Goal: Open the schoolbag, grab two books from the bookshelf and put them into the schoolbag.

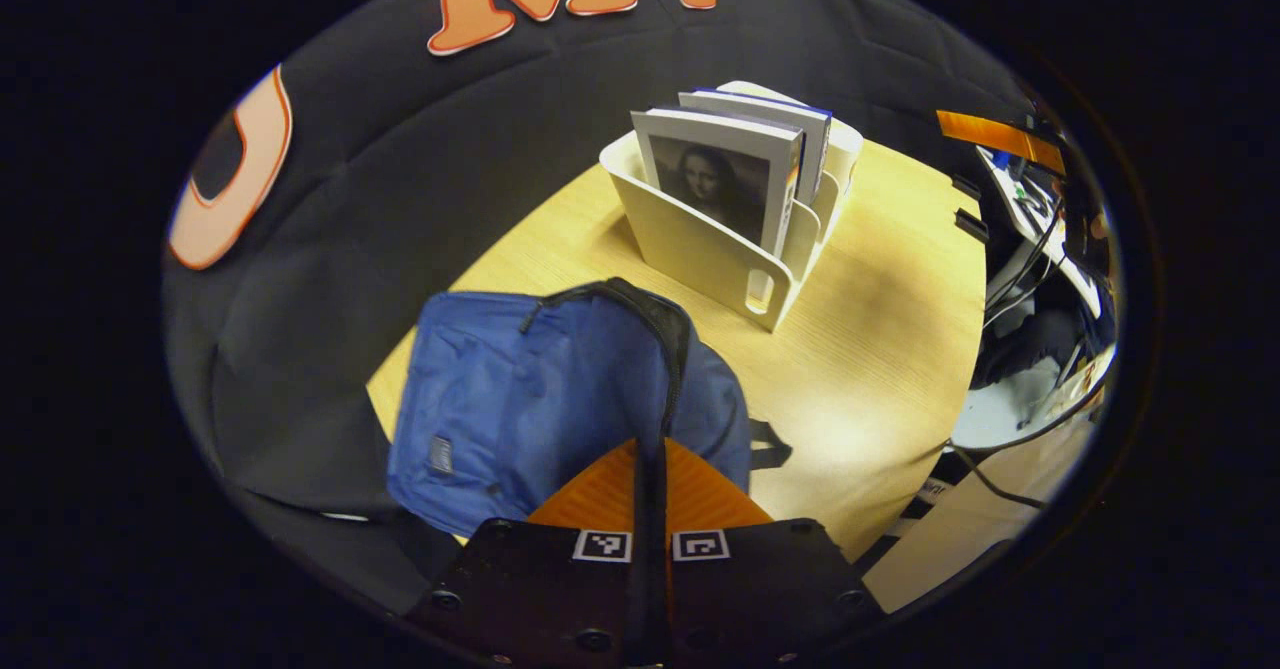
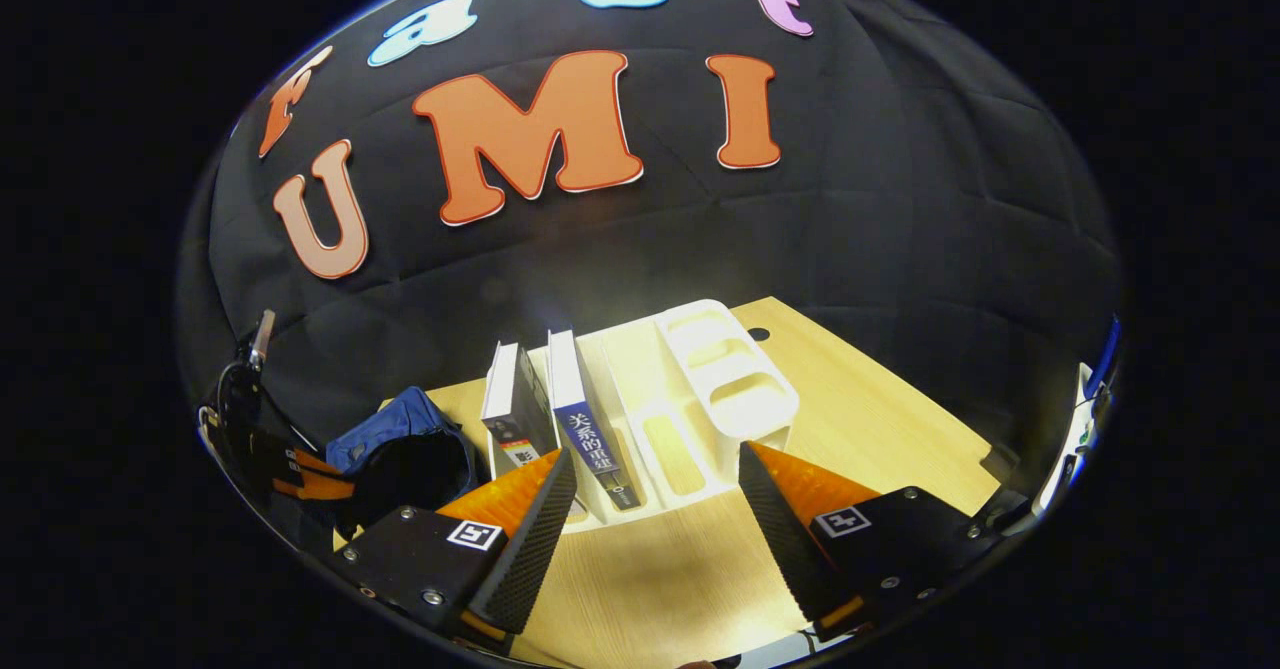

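The left gripper (image 1: 650, 489) is closed on the strap (image 1: 652, 419) of the soft schoolbag (image 1: 520, 399); the right gripper (image 2: 655, 509) is held wide open, empty. Two stiff books (image 2: 570, 399) (upright) stand just ahead in the bookshelf (image 2: 720, 369), best pinched at the spine.

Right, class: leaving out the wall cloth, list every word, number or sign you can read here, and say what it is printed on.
"关系的重建": down the spine of the blue-spined book in the bookshelf.
Spine print on the book beside it: too small to read.
Patch on the schoolbag: too blurred to read.
Square coded markers on the right hand-held gripper: patterns, no words.
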